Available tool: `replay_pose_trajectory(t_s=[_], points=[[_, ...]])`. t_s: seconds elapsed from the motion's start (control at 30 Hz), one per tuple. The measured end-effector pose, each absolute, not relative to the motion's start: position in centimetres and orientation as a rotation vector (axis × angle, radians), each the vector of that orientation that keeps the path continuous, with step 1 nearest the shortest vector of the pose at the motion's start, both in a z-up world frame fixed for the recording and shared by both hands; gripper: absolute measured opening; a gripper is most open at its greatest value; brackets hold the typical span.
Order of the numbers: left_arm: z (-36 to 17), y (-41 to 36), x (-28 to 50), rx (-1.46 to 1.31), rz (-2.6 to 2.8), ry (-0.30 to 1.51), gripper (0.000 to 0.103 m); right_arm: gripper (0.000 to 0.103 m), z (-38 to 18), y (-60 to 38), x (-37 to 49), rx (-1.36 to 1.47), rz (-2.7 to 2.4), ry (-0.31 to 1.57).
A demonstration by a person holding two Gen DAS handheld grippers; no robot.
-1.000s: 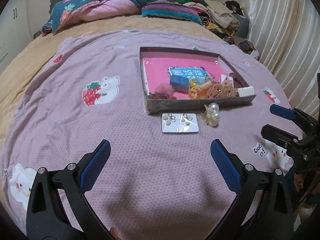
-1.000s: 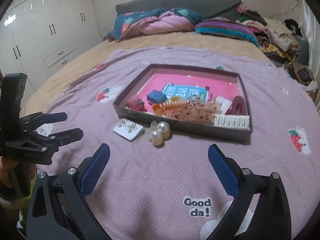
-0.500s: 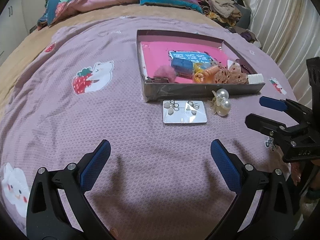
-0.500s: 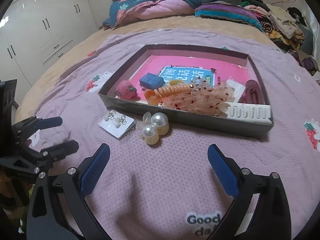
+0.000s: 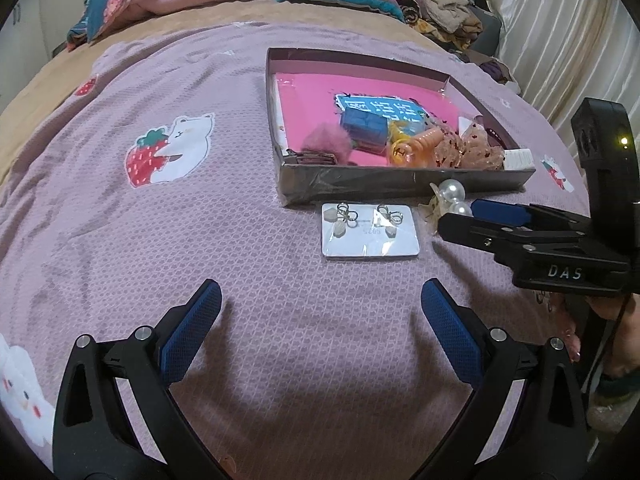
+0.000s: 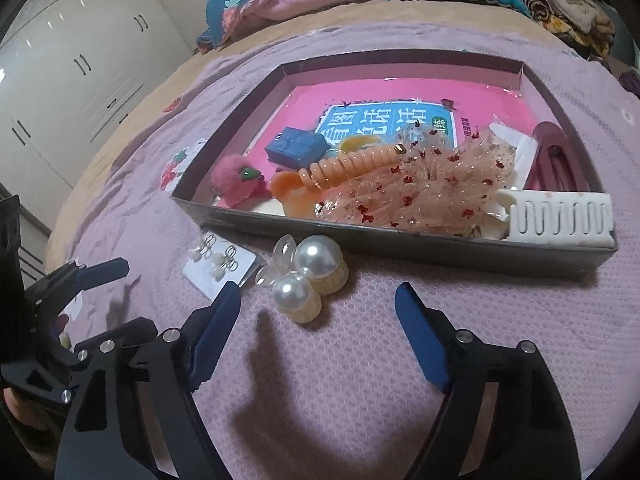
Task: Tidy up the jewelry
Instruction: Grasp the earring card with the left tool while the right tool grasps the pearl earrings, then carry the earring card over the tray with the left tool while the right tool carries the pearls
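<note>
Where readable: "DAS" (right gripper (image 5: 460, 222)).

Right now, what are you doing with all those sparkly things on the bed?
A person is tidying jewelry into the box. The right gripper has just been closing a bit and is open, empty, just short of the pearl clip lying outside the box. The left gripper is open too, pointing toward the earring card beside it.
</note>
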State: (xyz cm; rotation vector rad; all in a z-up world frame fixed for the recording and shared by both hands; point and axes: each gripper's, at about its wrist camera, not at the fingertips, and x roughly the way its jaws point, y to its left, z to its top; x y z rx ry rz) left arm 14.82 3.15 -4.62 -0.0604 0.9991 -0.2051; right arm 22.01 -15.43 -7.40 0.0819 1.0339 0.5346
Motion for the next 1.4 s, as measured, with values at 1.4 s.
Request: replay_pose_trajectory(t_s=[1.4], points=[[-4.1, -1.0, 16.7, -0.06, -0.309, 0.988, 0.057, 0.047, -3.0, -22.5, 17.3, 0.11, 0.498, 0.909]])
